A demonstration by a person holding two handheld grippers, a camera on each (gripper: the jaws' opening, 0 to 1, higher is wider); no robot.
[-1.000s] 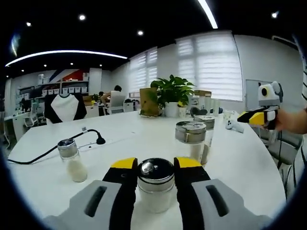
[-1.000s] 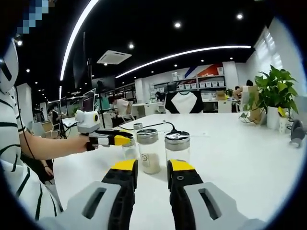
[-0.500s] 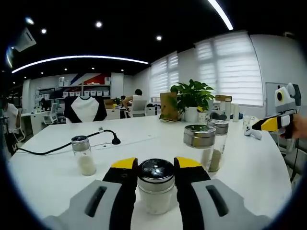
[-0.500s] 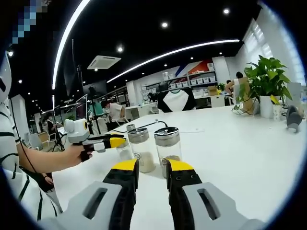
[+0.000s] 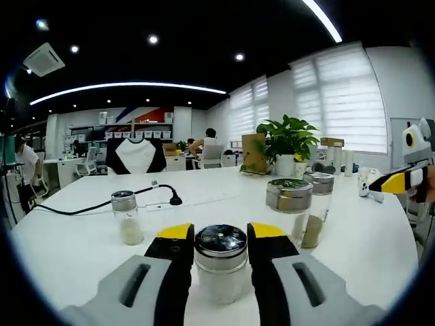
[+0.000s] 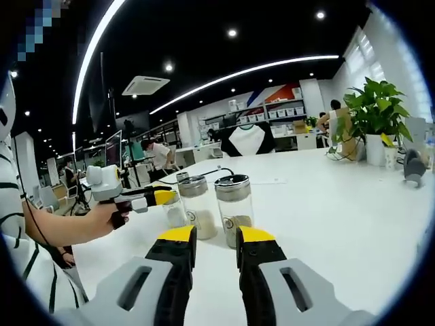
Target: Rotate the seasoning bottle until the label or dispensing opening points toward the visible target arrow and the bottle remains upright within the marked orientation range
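A small glass seasoning bottle with a shiny chrome lid stands upright on the white table. My left gripper is shut on it, one yellow-tipped jaw pressed to each side. In the right gripper view the same left gripper comes in from the left in a person's hand, with the bottle at its tip. My right gripper hovers over the table with its jaws nearly together and nothing between them. It also shows at the right edge of the left gripper view. I see no arrow mark.
Two taller lidded jars stand right of the held bottle. They appear ahead of my right jaws as jars. A small shaker and a black cable lie left. A potted plant stands at the back.
Both views have shifted a little with the hands. The bottle stays between my left jaws, and the right jaws keep the same narrow gap.
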